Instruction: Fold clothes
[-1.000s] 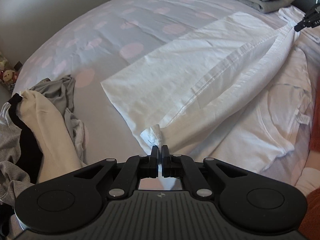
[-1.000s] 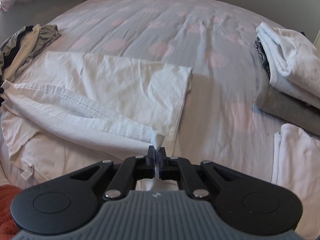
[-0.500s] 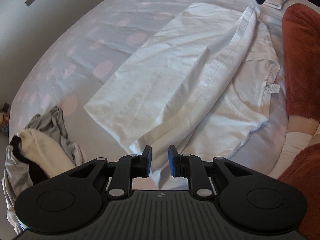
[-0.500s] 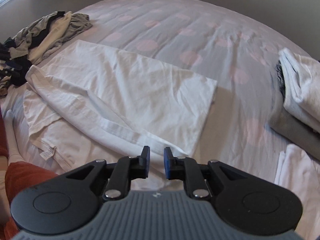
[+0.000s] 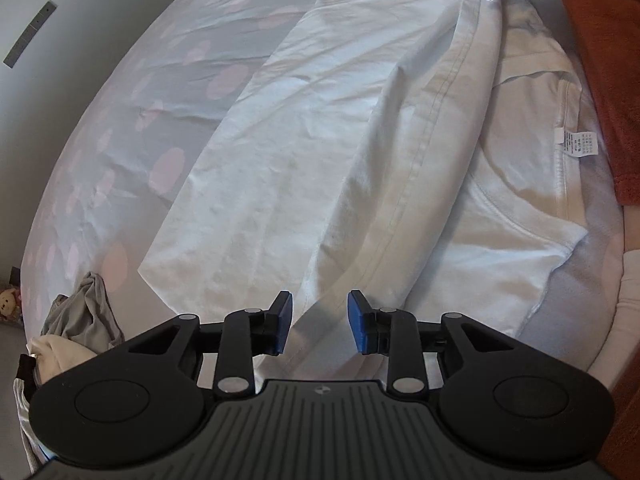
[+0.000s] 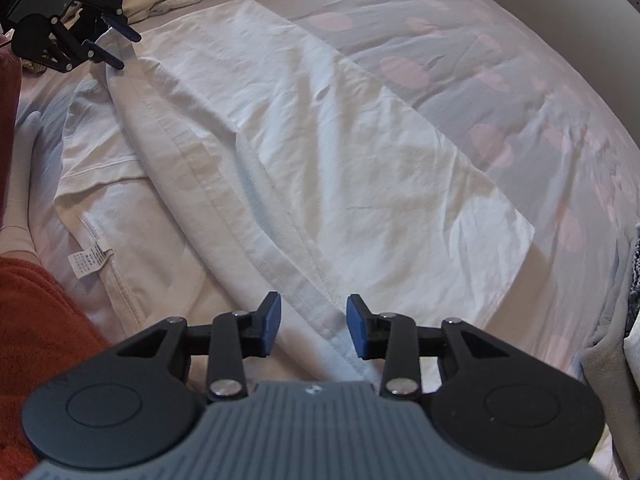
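Both tongs, left gripper [image 5: 319,322] and right gripper [image 6: 313,325], have just been opening, jaws apart over the hemmed fold of the white shirt [image 5: 280,160] on the bed [image 5: 132,120]; thin, limp cotton, probably best pinched at the hem corners.

Creased matt white cotton shirt [image 5: 304,168]

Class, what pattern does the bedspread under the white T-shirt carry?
Pale grey bedspread with soft pink round spots; clearest in the right wrist view.

grippers [image 5: 320,322]: black | pads [image 5: 284,320]: blue | sleeve [image 6: 36,320]: rust-red
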A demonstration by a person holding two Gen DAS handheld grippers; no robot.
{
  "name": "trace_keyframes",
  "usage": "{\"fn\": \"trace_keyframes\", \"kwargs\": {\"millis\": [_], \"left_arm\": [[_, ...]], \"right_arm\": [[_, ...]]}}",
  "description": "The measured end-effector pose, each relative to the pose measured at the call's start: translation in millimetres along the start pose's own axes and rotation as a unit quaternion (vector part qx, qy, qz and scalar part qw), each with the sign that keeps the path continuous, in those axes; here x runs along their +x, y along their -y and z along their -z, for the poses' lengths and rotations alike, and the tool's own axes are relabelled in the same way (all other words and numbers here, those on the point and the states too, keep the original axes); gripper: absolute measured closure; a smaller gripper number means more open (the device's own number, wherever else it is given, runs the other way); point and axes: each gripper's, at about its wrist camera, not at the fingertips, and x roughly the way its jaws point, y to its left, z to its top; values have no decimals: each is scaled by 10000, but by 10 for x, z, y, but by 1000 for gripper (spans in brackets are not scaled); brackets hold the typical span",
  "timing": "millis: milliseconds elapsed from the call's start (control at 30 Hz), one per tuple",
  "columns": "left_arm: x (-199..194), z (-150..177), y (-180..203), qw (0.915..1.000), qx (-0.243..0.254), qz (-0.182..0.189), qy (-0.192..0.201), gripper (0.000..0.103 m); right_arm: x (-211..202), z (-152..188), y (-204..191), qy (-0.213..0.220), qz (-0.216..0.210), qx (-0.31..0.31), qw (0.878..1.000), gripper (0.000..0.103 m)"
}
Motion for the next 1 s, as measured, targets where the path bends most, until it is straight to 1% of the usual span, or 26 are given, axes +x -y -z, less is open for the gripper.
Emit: {"fn": "trace_keyframes", "kwargs": {"millis": [67, 100, 133, 200, 233, 300, 367, 467, 567, 633, 667, 733, 767, 800, 867, 900, 933, 967, 1000], "left_arm": [[37, 49, -15, 9999, 32, 121, -110, 75], [52, 74, -20, 9997, 27, 186, -165, 75], [62, 98, -20, 9994, -6, 257, -218, 75], [68, 144, -22, 9988, -107, 382, -287, 75], [55, 165, -20, 9985, -155, 430, -286, 83], [11, 197, -7, 9983, -149, 506, -263, 93], [-58, 219, 22, 9977, -62, 627, -262, 97], [-162, 250, 87, 9960, 131, 846, -275, 100], [-214, 288, 174, 9948, 335, 902, -329, 100], [-195, 305, 228, 9944, 390, 903, -375, 100], [-180, 311, 256, 9944, 406, 894, -401, 100], [-150, 324, 312, 9942, 437, 876, -452, 100], [-134, 328, 340, 9946, 455, 812, -466, 100], [-120, 326, 367, 9955, 466, 687, -447, 98], [-123, 306, 392, 9969, 448, 554, -327, 90], [-127, 294, 400, 9974, 436, 503, -259, 83], [-131, 282, 409, 9979, 425, 451, -192, 82], [-124, 268, 421, 9980, 432, 427, -158, 82], [-101, 251, 438, 9978, 465, 441, -172, 82]], "right_arm": [[37, 23, -13, -82, -122, -38, 9999, 72], [44, 36, -24, -111, -190, -55, 9997, 82], [29, 48, -39, -123, -271, -85, 9995, 88], [-11, 70, -70, -138, -440, -153, 9988, 89], [-37, 81, -90, -155, -527, -209, 9983, 91], [-102, 109, -152, -212, -629, -347, 9972, 93], [-156, 138, -199, -268, -698, -442, 9962, 96], [-225, 177, -246, -271, -725, -489, 9958, 96], [-291, 188, -261, -97, -607, -432, 9972, 93], [-275, 143, -257, 22, -422, -464, 9980, 89], [-263, 119, -255, 76, -324, -488, 9983, 85], [-212, 72, -243, 148, -142, -555, 9982, 71], [-166, 50, -231, 155, -62, -605, 9980, 68], [-114, 29, -218, 124, -3, -648, 9978, 66], [-19, -7, -192, 58, 104, -752, 9971, 66], [22, -23, -180, 39, 157, -821, 9965, 66], [57, -35, -167, 32, 185, -880, 9959, 65], [90, -43, -150, -9, 148, -880, 9960, 63], [122, -49, -131, -61, 94, -867, 9962, 63]]}}
